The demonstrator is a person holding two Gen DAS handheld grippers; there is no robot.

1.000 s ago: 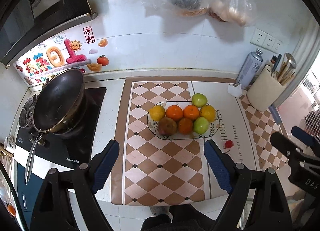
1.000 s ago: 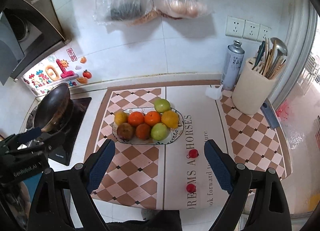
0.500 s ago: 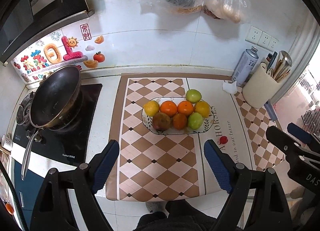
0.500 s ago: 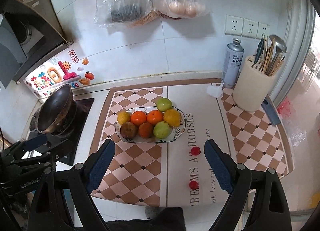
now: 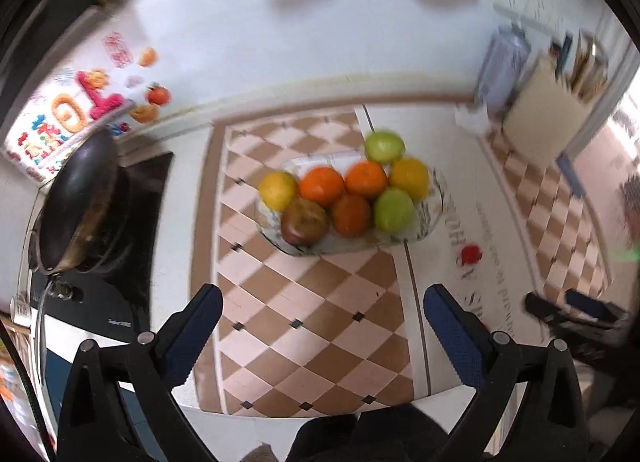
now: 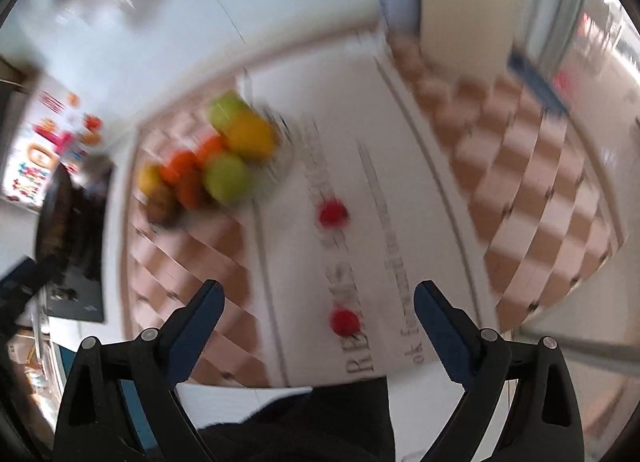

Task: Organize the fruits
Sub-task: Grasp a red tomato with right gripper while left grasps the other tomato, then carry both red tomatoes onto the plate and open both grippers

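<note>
A glass plate [image 5: 434,198] on the checkered mat holds several fruits: oranges [image 5: 322,186], green apples [image 5: 394,209], yellow fruits and a brownish one. It also shows, blurred, in the right wrist view [image 6: 280,166]. Two small red fruits lie loose on the mat: one near the plate [image 6: 332,214], [image 5: 471,255], one nearer the counter's front edge [image 6: 344,321]. My left gripper [image 5: 322,314] is open and empty, above the mat in front of the plate. My right gripper [image 6: 319,308] is open and empty, with the nearer red fruit between its fingers' lines.
A black wok [image 5: 76,198] sits on the stove at the left. A cream utensil holder [image 5: 544,118] and a spray can [image 5: 502,70] stand at the back right. The counter's front edge runs just below both grippers. The right gripper shows in the left wrist view [image 5: 576,312].
Both grippers have moved forward and down toward the counter; both views are now blurred. The right view has tilted and swung onto the two loose red fruits. Both grippers stay open.
</note>
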